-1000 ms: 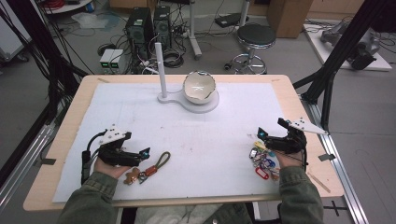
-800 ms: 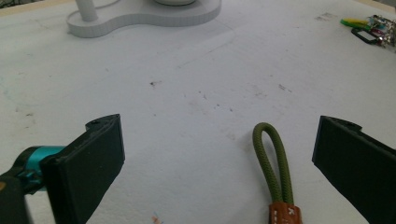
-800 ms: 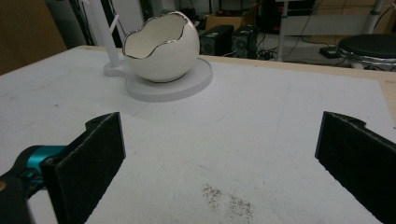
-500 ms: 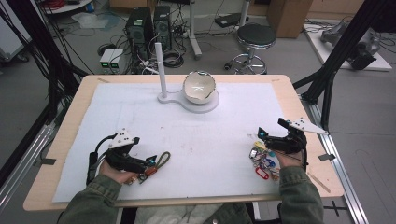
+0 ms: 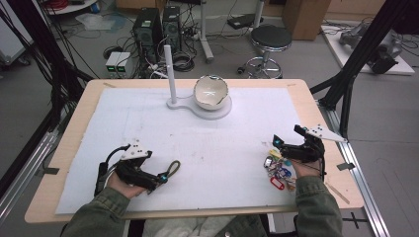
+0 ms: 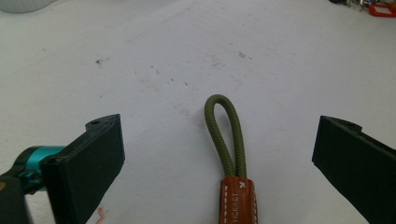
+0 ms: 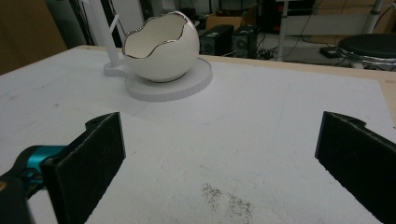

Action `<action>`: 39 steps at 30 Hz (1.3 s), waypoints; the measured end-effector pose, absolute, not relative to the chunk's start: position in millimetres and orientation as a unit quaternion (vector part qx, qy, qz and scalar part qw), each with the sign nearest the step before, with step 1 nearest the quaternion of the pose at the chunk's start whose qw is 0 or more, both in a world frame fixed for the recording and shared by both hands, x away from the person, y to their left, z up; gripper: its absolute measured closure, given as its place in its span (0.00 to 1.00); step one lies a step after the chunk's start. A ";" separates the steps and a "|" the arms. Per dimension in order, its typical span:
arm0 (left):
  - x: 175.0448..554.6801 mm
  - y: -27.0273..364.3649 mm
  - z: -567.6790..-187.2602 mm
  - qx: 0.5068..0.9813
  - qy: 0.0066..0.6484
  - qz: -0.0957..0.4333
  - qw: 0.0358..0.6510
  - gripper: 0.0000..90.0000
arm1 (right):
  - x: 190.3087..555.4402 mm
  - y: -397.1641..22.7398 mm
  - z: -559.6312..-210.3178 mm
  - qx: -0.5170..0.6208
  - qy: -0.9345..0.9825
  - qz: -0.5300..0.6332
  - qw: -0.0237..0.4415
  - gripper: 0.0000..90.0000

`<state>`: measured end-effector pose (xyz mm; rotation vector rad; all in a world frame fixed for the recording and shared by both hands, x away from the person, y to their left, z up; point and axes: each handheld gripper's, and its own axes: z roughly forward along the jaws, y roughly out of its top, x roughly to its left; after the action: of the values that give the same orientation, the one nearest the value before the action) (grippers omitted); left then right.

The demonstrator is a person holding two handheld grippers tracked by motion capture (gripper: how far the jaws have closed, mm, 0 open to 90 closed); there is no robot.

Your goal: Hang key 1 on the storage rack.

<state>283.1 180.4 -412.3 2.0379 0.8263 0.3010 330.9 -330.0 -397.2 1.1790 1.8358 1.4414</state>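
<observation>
while agape, left gripper (image 6: 219,154) astride strap (image 6: 226,140)

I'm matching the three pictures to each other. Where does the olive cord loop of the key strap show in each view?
High view: the olive cord loop lies lower left, just ahead of the left hand-held gripper.
Left gripper view: centre, between the open jaws.
Right gripper view: not in it.
Shared landmark: the white mat.
</observation>
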 end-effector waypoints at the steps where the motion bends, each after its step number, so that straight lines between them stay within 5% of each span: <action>1: 282.9 180.2 -412.4 0.823 0.334 0.121 0.444 0.03 | 330.7 -329.9 -397.2 0.437 0.678 0.532 0.258 0.01; 17: 279.5 177.9 -415.3 0.838 0.319 0.071 0.437 0.05 | 331.3 -329.8 -397.6 0.436 0.679 0.531 0.259 0.01; 39: 272.6 174.7 -423.9 0.872 0.305 0.051 0.378 0.49 | 332.0 -330.2 -398.2 0.437 0.680 0.530 0.256 0.01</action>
<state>272.6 174.7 -423.9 2.2295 0.7808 0.1309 332.0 -330.2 -398.2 1.1868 1.8453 1.4383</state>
